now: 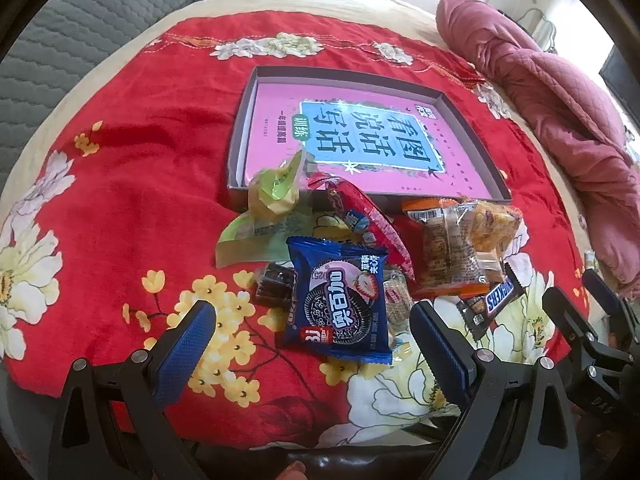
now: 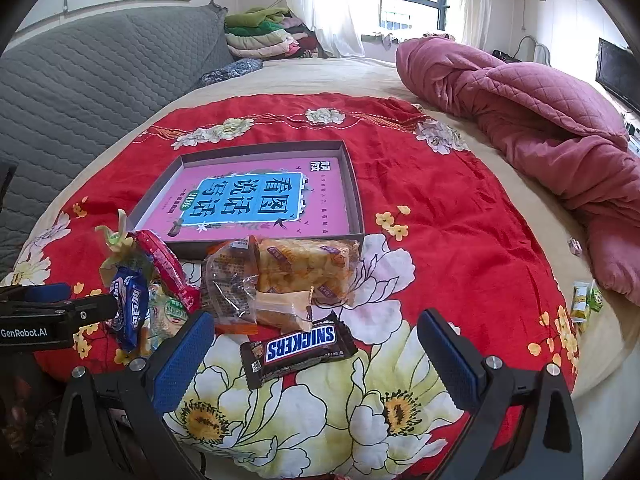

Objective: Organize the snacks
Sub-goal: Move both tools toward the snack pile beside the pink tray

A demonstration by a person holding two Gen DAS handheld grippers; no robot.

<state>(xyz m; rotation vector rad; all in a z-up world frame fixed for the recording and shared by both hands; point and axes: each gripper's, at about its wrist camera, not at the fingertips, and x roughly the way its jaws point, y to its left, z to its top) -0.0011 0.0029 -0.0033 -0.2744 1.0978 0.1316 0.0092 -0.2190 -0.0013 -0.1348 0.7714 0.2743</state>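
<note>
A pile of snacks lies on a red flowered cloth (image 1: pixel 120 168) in front of a shallow box (image 1: pixel 240 128) with a pink printed bottom. My left gripper (image 1: pixel 312 344) is open, its fingers either side of a blue Oreo packet (image 1: pixel 340 304). My right gripper (image 2: pixel 312 352) is open, with a Snickers bar (image 2: pixel 298 350) between its fingers. Behind lie a red packet (image 1: pixel 368 220), a green packet (image 1: pixel 276 192), an orange-edged cake packet (image 1: pixel 448 256) and a yellow pastry packet (image 2: pixel 308 268). The box (image 2: pixel 356 196) holds no snacks.
A crumpled pink quilt (image 2: pixel 540 120) lies at the right on the bed. A grey padded headboard (image 2: pixel 80 80) is at the left. Small green-yellow packets (image 2: pixel 584 300) lie at the cloth's right edge. Folded clothes (image 2: pixel 264 36) are stacked at the back.
</note>
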